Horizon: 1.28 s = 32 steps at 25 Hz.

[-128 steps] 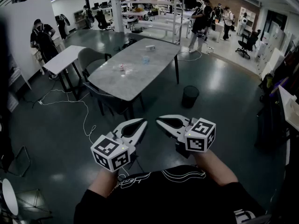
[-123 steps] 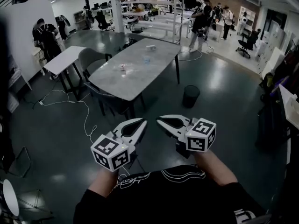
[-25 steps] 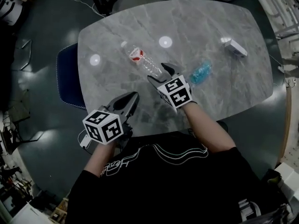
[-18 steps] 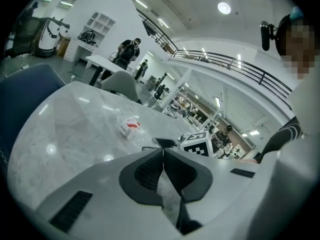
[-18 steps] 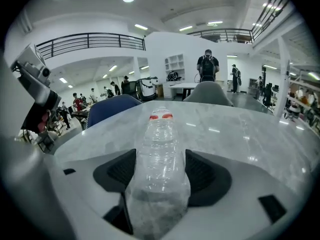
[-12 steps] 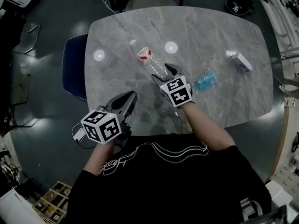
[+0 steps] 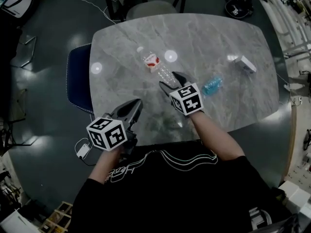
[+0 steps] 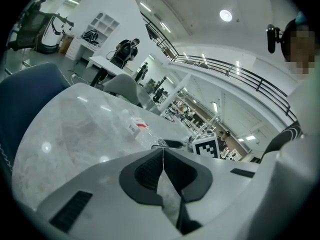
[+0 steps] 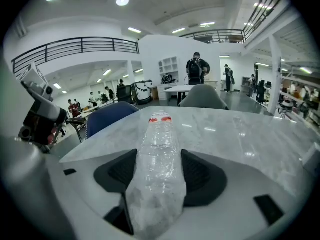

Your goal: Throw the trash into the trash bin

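A clear plastic bottle (image 7: 154, 65) with a red label lies on the grey marble table (image 7: 218, 38). My right gripper (image 7: 169, 79) is at the bottle's near end, with a jaw on each side. In the right gripper view the bottle (image 9: 160, 129) fills the gap of the right gripper (image 9: 157, 154), and both pads press against its crumpled sides. My left gripper (image 7: 133, 106) hangs over the table's near edge, shut with nothing in it; the left gripper (image 8: 163, 149) shows its pads closed together. A black trash bin (image 7: 237, 6) stands on the floor beyond the far right corner.
A crushed blue bottle (image 7: 212, 85) and a small white box (image 7: 242, 63) lie on the table's right part. A blue chair (image 7: 77, 84) stands at the table's left side and a grey chair (image 7: 150, 1) at the far side. A cable with an adapter (image 7: 83, 150) lies on the floor.
The head view has shifted a little over the table. My left gripper has drifted slightly along the near edge, still shut. The right gripper stays at the bottle's end.
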Each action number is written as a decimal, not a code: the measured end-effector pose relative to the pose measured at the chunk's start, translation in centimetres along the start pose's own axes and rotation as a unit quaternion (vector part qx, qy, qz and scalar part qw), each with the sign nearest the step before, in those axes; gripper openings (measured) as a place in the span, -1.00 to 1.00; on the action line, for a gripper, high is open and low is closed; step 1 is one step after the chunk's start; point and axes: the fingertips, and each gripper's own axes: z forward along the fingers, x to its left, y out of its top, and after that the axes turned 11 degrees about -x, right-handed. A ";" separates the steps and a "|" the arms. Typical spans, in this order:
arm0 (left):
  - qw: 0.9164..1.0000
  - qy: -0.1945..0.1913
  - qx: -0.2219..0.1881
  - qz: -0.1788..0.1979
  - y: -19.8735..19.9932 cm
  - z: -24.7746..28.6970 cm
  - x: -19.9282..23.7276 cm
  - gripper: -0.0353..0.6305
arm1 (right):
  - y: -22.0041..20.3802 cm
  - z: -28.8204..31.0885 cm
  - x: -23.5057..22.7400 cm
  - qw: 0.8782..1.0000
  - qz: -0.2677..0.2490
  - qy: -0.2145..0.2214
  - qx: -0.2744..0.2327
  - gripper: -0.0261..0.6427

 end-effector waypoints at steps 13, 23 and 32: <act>0.986 -0.147 0.069 0.040 1.7 -0.7 -2.4 -0.86 | 6.7 -9.7 3.3 0.983 0.059 -0.138 -0.107 -0.01; 0.929 -0.315 0.182 0.066 -6.1 3.1 -12.7 -0.86 | 2.8 -26.0 1.3 0.923 0.112 -0.327 -0.168 -0.01; 0.872 -0.392 0.276 0.104 -16.3 3.7 -22.9 -0.86 | -4.4 -40.1 0.5 0.870 0.140 -0.441 -0.172 0.00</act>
